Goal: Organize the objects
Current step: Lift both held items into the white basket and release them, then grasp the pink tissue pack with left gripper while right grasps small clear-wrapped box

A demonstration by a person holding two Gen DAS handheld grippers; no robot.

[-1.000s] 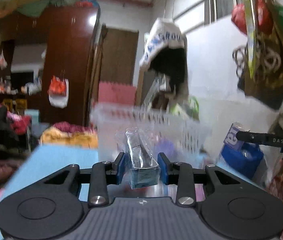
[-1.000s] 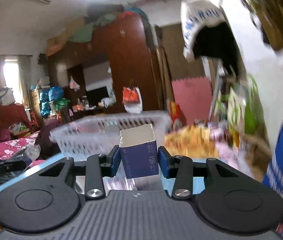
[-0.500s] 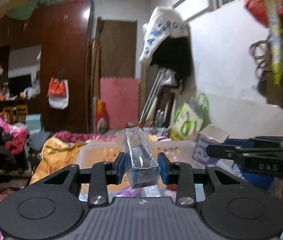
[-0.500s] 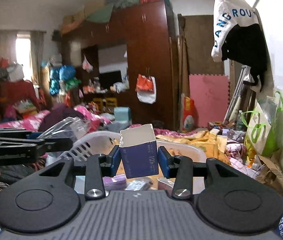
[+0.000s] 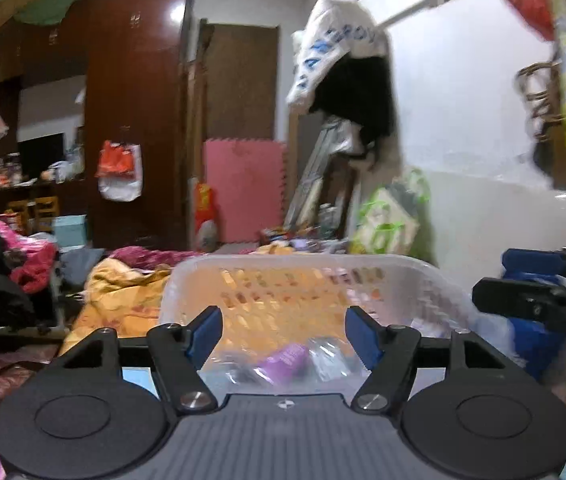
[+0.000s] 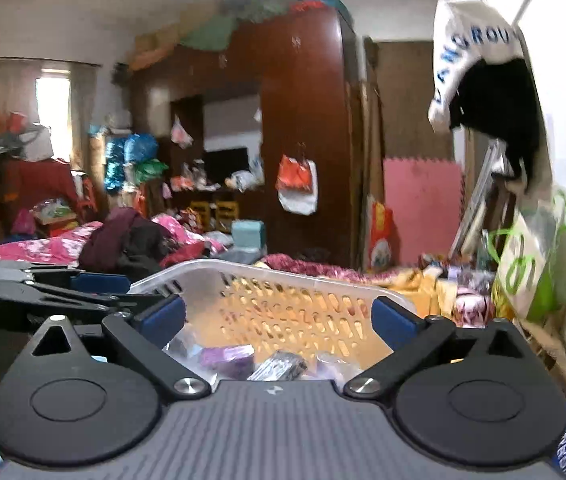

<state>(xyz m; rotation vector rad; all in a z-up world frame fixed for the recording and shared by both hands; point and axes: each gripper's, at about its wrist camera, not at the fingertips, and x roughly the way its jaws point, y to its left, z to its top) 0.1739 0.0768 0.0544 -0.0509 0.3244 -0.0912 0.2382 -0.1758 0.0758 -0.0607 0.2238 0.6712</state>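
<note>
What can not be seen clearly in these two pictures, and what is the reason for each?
- Basket contents, left wrist view: motion blur; only purple and clear shapes show.
- Basket floor, right wrist view: the right gripper body covers the near part; both grippers' jaws are opening with nothing between them.
- Right gripper in the left wrist view: cut by the right edge.
- Left gripper in the right wrist view: cut by the left edge.

The basket [image 5: 315, 276] is seen to be of translucent white plastic, perforated and smooth. Crinkled glossy plastic wrappers [image 6: 279, 364] are shown inside it. The wardrobe [image 6: 307, 120] is finished in dark, polished wood. The pink mat [image 5: 243, 188] appears as matt foam.
</note>
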